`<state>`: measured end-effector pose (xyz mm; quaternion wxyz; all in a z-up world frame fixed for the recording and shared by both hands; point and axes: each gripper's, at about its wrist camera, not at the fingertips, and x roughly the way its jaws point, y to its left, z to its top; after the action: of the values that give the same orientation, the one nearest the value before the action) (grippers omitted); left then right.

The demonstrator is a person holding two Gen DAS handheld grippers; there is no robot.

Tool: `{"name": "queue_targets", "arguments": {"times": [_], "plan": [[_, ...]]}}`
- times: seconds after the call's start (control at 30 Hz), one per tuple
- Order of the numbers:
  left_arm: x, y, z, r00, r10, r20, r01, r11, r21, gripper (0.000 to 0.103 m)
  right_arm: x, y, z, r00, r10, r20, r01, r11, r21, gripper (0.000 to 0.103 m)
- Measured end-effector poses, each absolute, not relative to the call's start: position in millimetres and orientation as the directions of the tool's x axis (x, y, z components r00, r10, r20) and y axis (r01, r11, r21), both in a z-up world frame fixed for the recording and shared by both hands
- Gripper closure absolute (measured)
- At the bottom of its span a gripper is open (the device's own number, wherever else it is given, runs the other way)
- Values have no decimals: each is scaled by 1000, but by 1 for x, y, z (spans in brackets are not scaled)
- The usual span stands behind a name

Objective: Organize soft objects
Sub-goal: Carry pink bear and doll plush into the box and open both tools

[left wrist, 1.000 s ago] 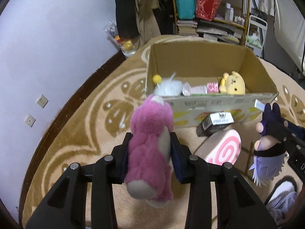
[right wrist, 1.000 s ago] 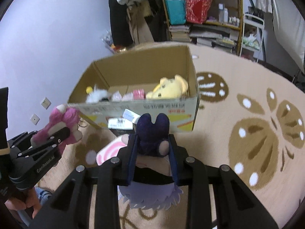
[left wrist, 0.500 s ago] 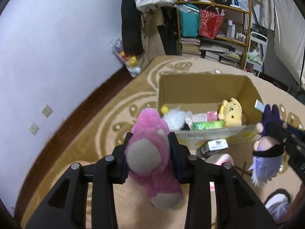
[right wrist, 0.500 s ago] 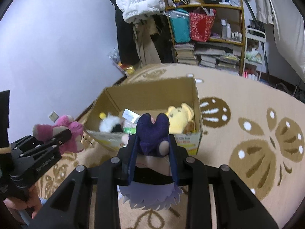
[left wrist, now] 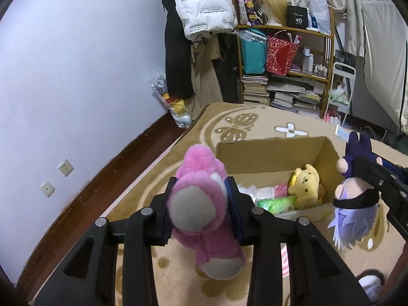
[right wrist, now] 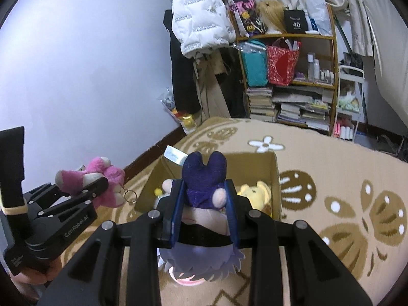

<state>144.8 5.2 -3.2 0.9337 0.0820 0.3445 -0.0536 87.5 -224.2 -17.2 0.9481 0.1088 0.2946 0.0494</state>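
Note:
A pink plush bear (left wrist: pixel 204 204) hangs squeezed between the pads of my left gripper (left wrist: pixel 201 193), which is shut on it, above the rug just left of an open cardboard box (left wrist: pixel 270 153). My right gripper (right wrist: pixel 204 199) is shut on a purple-haired plush doll (right wrist: pixel 204 178) in dark blue, held over the box's near edge (right wrist: pixel 276 178). Each held toy also shows in the other view: the doll (left wrist: pixel 354 204) at the right, the bear (right wrist: pixel 102 181) at the left. Inside the box lie a yellow plush (left wrist: pixel 306 183), a green packet (left wrist: pixel 276 202) and some pink and white items.
A beige patterned rug (right wrist: pixel 331 178) covers the floor. A wooden shelf (left wrist: pixel 285 71) with bags, books and bottles stands behind, beside hanging coats (left wrist: pixel 204 7). A bag of toys (left wrist: pixel 173 107) leans at the lilac wall. A pink swirl cushion (left wrist: pixel 284 262) lies near the box.
Both grippers have risen with their toys and tilted up, so the box now sits lower and farther in view. The bear has swung, its foot facing the camera.

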Motion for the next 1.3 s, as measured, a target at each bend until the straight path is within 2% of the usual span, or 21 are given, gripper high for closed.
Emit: {"name": "queue_targets", "arguments": {"times": [0.23, 0.7, 1.3], "plan": [[167, -5, -2, 765, -60, -641, 164, 981, 105, 69, 104, -225, -13, 832, 175, -526, -41, 966, 257, 71], [196, -36, -19, 772, -25, -635, 216, 950, 225, 68, 133, -230, -30, 807, 175, -564, -41, 970, 241, 70], [216, -46, -53, 717, -84, -692, 264, 951, 159, 68, 163, -246, -60, 784, 157, -601, 9, 964, 264, 69]]}}
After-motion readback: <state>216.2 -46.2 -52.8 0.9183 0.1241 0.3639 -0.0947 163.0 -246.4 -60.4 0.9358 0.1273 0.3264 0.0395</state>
